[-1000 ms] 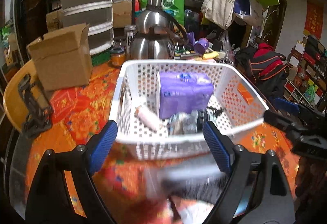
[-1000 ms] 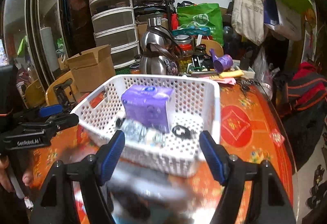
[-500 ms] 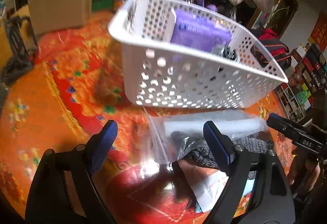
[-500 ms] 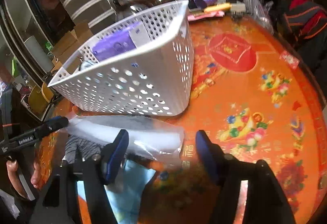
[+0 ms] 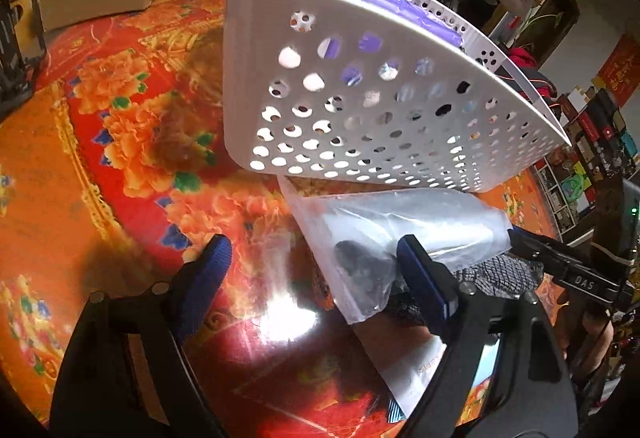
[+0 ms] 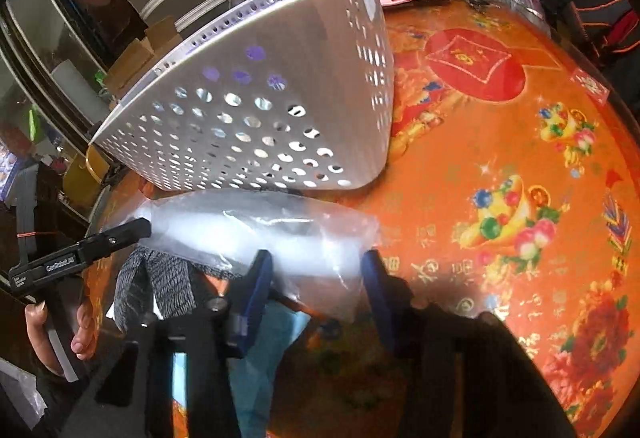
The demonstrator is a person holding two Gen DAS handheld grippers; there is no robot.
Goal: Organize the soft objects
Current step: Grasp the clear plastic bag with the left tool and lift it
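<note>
My left gripper (image 5: pixel 312 274) is spread, its right finger over the clear plastic bag (image 5: pixel 400 234) of dark soft material, just ahead of the white perforated basket (image 5: pixel 360 98). My right gripper (image 6: pixel 316 290) straddles the bag, unclosed. Step: approach. Next: close, lift into basket

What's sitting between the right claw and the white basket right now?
A clear plastic bag with something dark inside lies there, its near end between the right claw fingers, its far edge against the white basket. The right wrist view shows it best.
</note>
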